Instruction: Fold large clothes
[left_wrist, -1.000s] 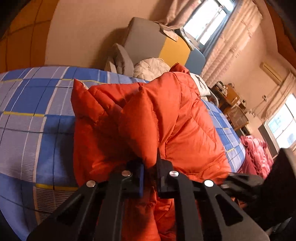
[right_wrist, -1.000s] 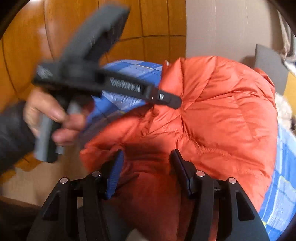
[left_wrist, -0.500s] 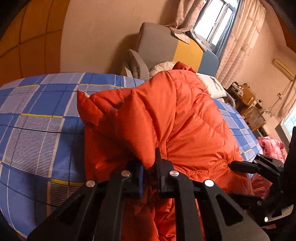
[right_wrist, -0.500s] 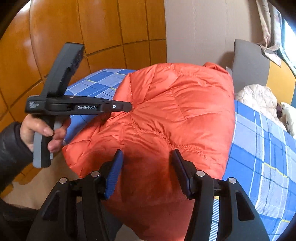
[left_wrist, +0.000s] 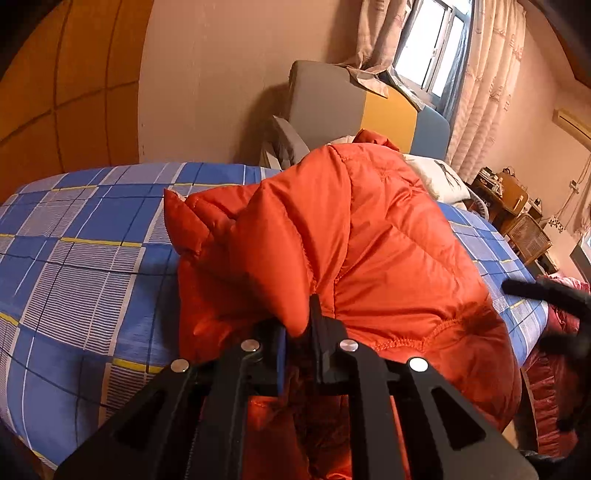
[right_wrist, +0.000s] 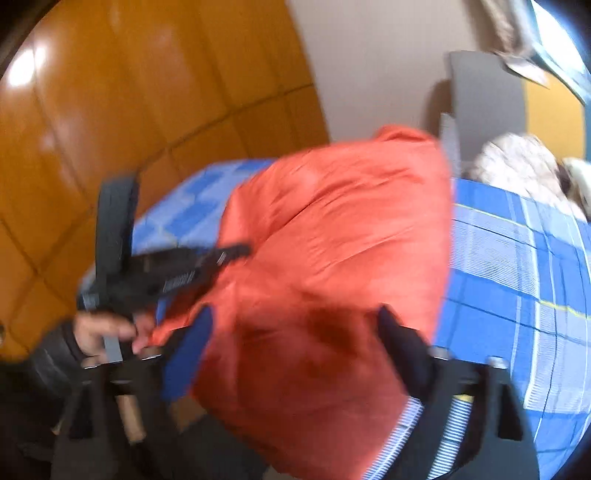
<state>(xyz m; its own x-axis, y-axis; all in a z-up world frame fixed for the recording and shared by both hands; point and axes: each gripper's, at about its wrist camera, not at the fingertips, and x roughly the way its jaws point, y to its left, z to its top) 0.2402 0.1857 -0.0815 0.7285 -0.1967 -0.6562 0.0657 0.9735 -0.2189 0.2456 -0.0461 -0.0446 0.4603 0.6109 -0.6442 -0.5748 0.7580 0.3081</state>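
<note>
One puffy orange quilted down jacket (left_wrist: 376, 243) lies heaped on the bed, on the blue, white and yellow checked bedsheet (left_wrist: 85, 258); its near edge hangs over the near side of the bed.

Left gripper (left_wrist: 297, 332): jaws pressed together, pinching a fold of the orange jacket near its near edge; the fabric bulges up just above the tips. In the right wrist view this gripper (right_wrist: 236, 251) appears blurred at the left, held by the person's hand (right_wrist: 99, 332) in a dark sleeve, its tip at the jacket's left edge.

Right gripper (right_wrist: 295, 325): jaws spread wide and opening. The jacket's near bulge sits between the two fingers, one blue-padded (right_wrist: 188, 354), one black, with neither pad visibly pressing on it. View is motion-blurred.

Far end of the bed: one grey, yellow and blue panelled headboard (left_wrist: 354, 107), one cream quilted bundle (right_wrist: 517, 162), one white printed pillow (left_wrist: 439, 177). Far right: one window with pale curtains (left_wrist: 480, 81), wooden furniture (left_wrist: 509, 199). One red ruffled fabric (left_wrist: 550, 391) lies low at the right, beside the bed. Orange wood panelling (right_wrist: 129, 122) on the left.
</note>
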